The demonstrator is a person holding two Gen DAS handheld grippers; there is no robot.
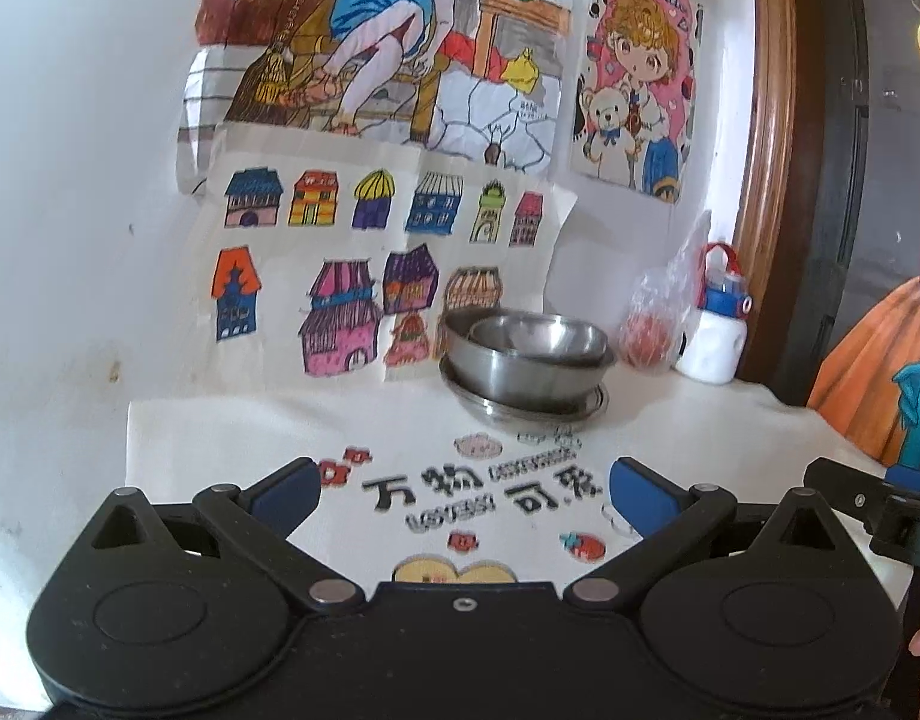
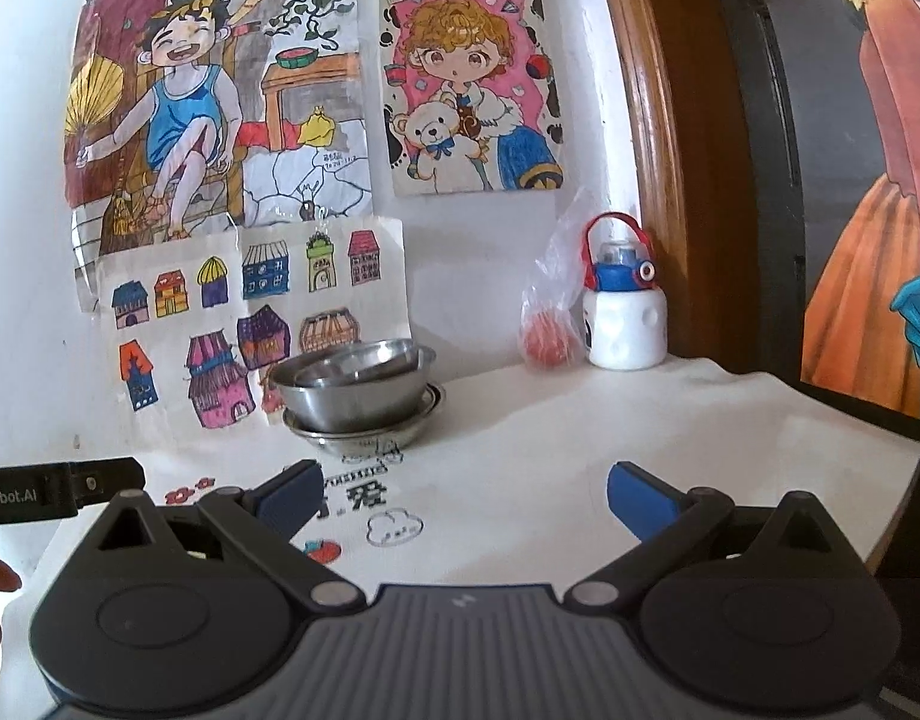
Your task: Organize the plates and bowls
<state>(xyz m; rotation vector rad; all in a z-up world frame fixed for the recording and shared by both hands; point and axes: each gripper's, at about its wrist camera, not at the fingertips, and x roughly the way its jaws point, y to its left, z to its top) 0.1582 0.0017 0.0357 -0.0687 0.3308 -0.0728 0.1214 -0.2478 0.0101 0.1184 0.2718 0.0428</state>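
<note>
White cloth with printed characters and small cartoon stickers covers the surface [image 1: 700,432], which backs onto a white wall hung with coloured drawings.

Nearest the lens, the left claw [image 1: 463,489] hovers above the printed cloth with its blue-padded fingers spread wide and nothing between them. Off its right finger, at the frame edge, part of the right claw's black body shows. The right claw [image 2: 463,492] is likewise spread wide and empty, over the cloth, with the left one's black arm poking in at its left side.

Ahead of both claws, well apart from their fingertips, stands the stack of steel dishes: a shallow plate [image 1: 523,414] at the bottom, a large bowl [image 1: 523,369] sitting in it, and a smaller bowl [image 1: 538,333] nested inside that, tilted slightly. From the left claw the stack lies ahead and slightly right; from the right claw, ahead and left.

Farther back and to the right of the stack, against the wall, a clear plastic bag [image 2: 550,324] holding something red sits just beside a white bottle [image 2: 625,312] with a blue and red cap.
</note>
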